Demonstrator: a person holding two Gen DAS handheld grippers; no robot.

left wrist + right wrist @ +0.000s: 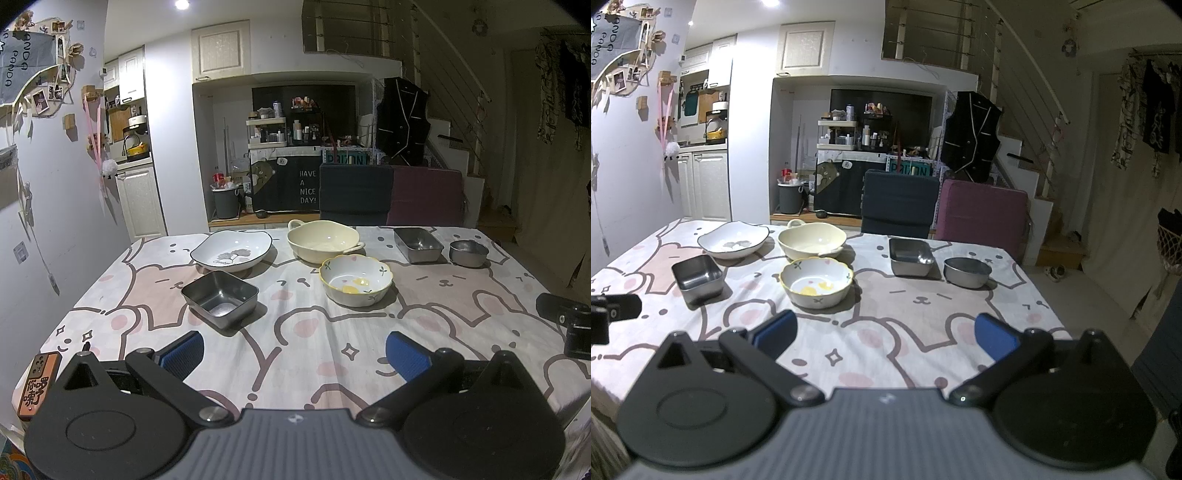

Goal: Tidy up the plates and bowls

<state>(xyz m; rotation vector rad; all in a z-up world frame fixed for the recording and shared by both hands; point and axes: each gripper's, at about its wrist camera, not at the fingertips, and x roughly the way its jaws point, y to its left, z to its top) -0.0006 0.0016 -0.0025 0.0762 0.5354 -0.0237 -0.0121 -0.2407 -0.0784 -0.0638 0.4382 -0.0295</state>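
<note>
Six dishes stand on the bear-print tablecloth. A white plate with a dark rim [232, 251] [733, 240] is far left, a cream bowl with handles [322, 240] [811, 240] beside it. A flower-edged bowl with yellow marks [355, 280] [816, 282] is in the middle. A square steel tin [219, 298] [697, 277] is near left. A rectangular steel tin [418, 244] [910, 256] and a round steel bowl [468, 253] [967, 272] are at the right. My left gripper [294, 354] and right gripper [885, 334] are open, empty, above the near table edge.
A phone in an orange case [37, 387] lies at the near left corner. Two chairs, dark blue [899, 203] and purple [984, 212], stand behind the table's far edge. A wall runs along the left; open floor and stairs are at the right.
</note>
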